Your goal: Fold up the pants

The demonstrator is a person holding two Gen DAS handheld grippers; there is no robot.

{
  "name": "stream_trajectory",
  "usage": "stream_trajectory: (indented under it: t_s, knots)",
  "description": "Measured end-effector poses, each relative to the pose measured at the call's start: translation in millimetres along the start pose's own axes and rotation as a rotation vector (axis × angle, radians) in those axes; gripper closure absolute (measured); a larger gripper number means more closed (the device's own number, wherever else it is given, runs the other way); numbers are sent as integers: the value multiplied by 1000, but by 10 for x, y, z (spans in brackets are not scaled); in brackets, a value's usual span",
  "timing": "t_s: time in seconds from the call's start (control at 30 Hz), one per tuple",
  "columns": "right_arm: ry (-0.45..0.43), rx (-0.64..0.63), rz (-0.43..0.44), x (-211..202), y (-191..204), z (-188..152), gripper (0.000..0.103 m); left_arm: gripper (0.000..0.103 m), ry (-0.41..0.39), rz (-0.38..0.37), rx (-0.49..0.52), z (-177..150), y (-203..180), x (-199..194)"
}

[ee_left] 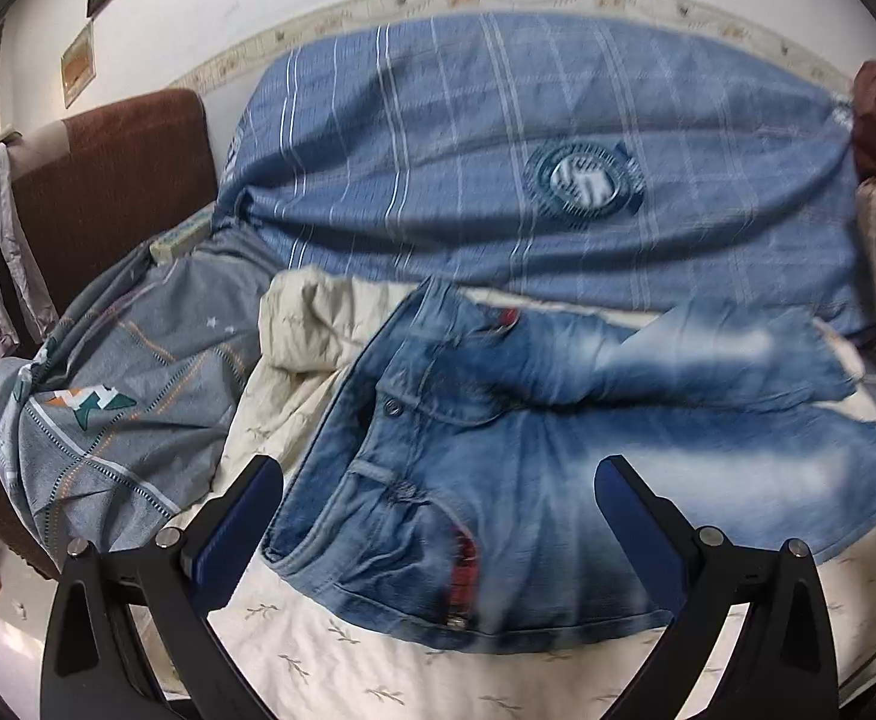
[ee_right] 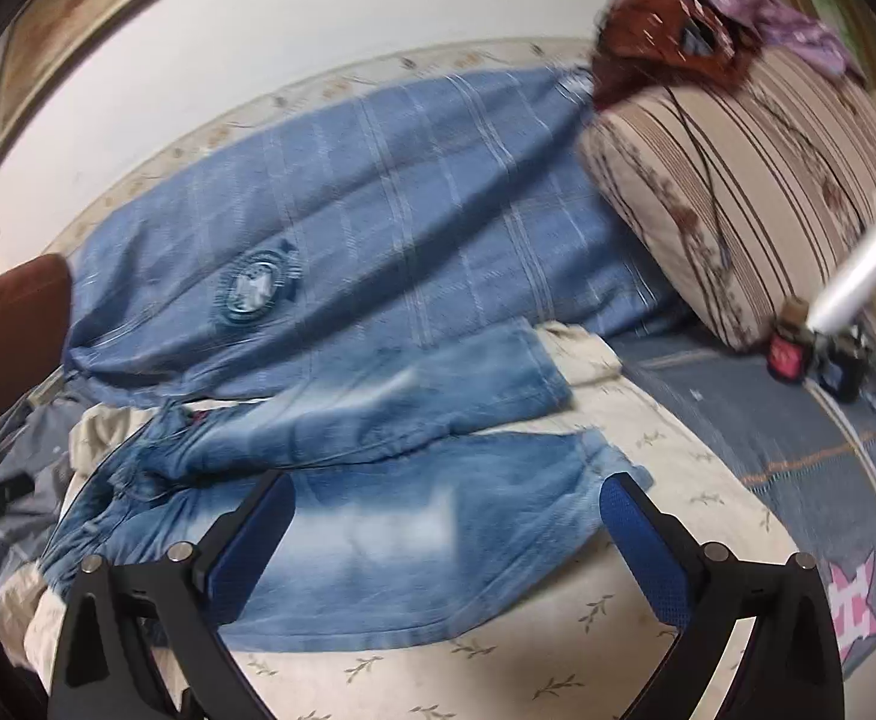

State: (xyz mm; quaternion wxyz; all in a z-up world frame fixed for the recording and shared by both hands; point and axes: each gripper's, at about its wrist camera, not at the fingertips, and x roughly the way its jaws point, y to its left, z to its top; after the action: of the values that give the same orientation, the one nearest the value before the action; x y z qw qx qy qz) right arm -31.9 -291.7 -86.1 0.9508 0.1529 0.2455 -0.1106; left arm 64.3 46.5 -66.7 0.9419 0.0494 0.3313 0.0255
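Jeans: faded blue pair (ee_left: 498, 456) spread flat on the cream quilt (ee_left: 318, 648), waistband toward the bed's left edge, legs running toward the striped pillow (ee_right: 738, 192).
Left gripper (ee_left: 438, 480): jaws wide apart above the waistband, holding nothing.
Right gripper (ee_right: 444, 498): jaws wide apart over the near leg's hem end; contact looks unlikely, though blur hides it.
Behind: blue checked blanket (ee_left: 498, 138).
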Motion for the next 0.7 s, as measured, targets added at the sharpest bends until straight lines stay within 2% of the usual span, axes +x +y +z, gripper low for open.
stream_trajectory:
  t_s: [0.13,0.37,0.5,0.7]
  knots:
    - [56,47,-35,269,-169,165,0,0,44,28,-11,118,216,307]
    - [85,147,-47,887,-371,668,0,0,99,167,-62,560,736,1007]
    - [104,205,-26,1289,-425,969,0,0,147,168,-64,889,841,1462]
    - [179,204,-61,1944,-553,1182,2,0,242,102,-20,1348,581,2229]
